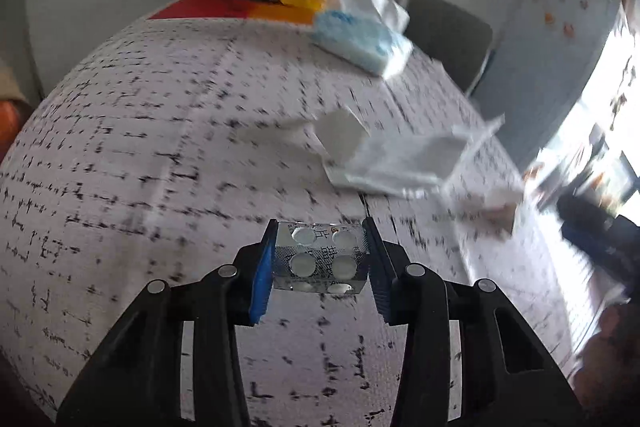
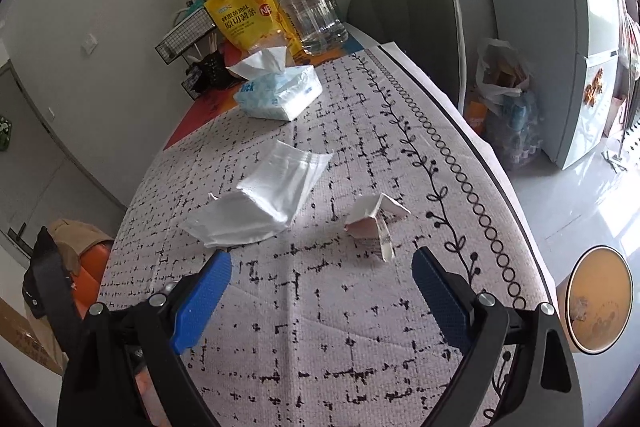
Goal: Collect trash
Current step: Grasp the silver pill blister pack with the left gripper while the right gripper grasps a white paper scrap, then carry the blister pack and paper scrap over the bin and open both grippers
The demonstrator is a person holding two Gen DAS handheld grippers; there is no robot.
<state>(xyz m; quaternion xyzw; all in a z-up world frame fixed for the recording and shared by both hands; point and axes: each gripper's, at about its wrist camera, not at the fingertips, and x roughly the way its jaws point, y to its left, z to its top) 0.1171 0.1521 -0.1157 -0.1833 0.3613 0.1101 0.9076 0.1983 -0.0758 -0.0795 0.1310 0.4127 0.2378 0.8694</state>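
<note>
My left gripper (image 1: 320, 259) is shut on a silver pill blister pack (image 1: 320, 257) and holds it above the patterned tablecloth (image 1: 140, 147). Beyond it lie crumpled white tissues (image 1: 392, 155) and a small folded paper wrapper (image 1: 496, 211). In the right wrist view my right gripper (image 2: 320, 291) is open and empty, low over the cloth. The white tissues (image 2: 264, 199) lie just ahead of its left finger. The folded paper wrapper (image 2: 376, 219) lies ahead between the fingers, nearer the right one.
A blue tissue pack (image 2: 280, 91), yellow snack bag (image 2: 248, 15), clear jug (image 2: 316, 15) and wire rack (image 2: 184, 35) stand at the table's far end. A grey chair (image 2: 416, 11) and a round bin with an orange inside (image 2: 600, 299) are to the right of the table.
</note>
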